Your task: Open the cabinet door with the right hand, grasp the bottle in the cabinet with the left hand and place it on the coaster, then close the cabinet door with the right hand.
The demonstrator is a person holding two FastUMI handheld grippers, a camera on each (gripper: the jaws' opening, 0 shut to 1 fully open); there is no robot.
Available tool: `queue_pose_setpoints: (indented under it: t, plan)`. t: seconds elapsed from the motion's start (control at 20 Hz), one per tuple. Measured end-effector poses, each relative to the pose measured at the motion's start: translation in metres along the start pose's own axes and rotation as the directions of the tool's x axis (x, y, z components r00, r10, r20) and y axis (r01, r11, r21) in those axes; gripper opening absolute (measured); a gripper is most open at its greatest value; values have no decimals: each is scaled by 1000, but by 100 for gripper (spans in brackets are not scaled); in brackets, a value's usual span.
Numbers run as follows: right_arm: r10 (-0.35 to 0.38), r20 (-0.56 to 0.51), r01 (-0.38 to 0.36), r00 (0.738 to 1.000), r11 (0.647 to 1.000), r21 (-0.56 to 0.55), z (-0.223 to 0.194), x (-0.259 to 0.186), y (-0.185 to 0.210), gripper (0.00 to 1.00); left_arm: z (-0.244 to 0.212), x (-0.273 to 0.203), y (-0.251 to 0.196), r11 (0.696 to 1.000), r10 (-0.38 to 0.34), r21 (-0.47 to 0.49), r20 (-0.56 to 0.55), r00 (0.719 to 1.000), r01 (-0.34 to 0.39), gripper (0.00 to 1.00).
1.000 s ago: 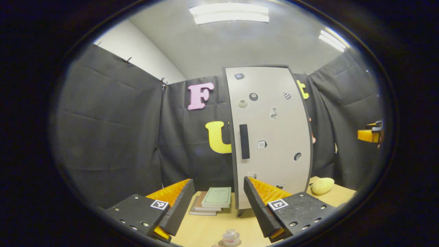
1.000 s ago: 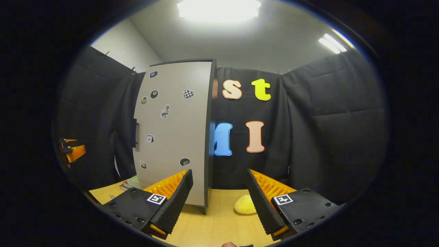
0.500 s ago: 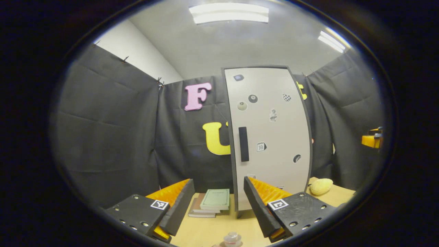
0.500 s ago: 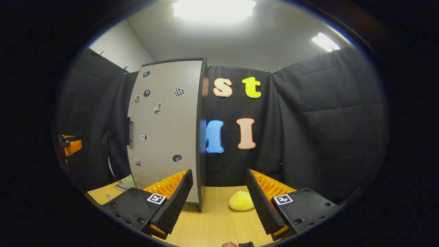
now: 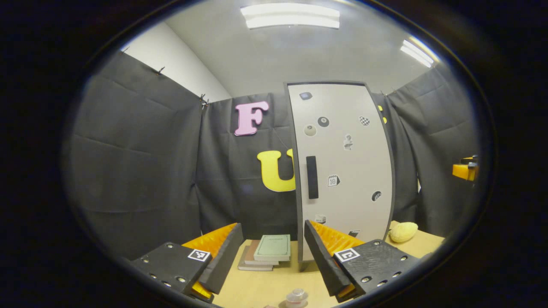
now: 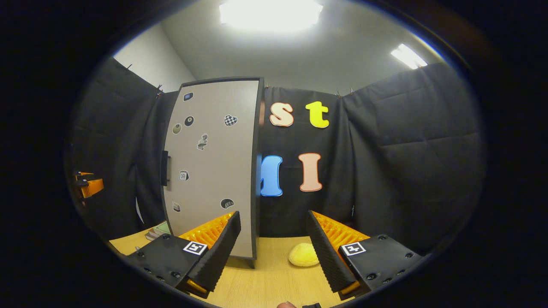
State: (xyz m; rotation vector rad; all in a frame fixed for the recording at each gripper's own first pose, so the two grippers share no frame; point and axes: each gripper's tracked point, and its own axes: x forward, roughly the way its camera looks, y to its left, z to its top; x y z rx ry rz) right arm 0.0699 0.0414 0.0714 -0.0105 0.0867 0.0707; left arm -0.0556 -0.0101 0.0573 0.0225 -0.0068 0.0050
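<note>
Facing the closed cabinet door, right gripper and left gripper both spread, empty. Opening step pending: right reaches the door handle.

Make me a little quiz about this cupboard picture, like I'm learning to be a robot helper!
1. True or false: the cabinet door is shut.
2. What lies on the table to the right of the cabinet in the right gripper view? A) a yellow sponge B) a red cup C) a spoon
3. Fill in: in the left gripper view, a stack of ______ lies left of the cabinet's foot.

Key
1. True. The door sits flush, its dark handle untouched. Both the left gripper and the right gripper are open and hold nothing.
2. A, the yellow sponge.
3. Books. The small bottle stands nearer, low in that view.
</note>
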Motion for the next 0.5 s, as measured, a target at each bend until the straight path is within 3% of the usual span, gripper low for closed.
queue_pose_setpoints:
  t: [0.5]
  plan:
    - [-3,-1,3,1000,1000,-10,3,-4,12,98,-1,-2,1,1000,-17,7,-3,1000,17,89]
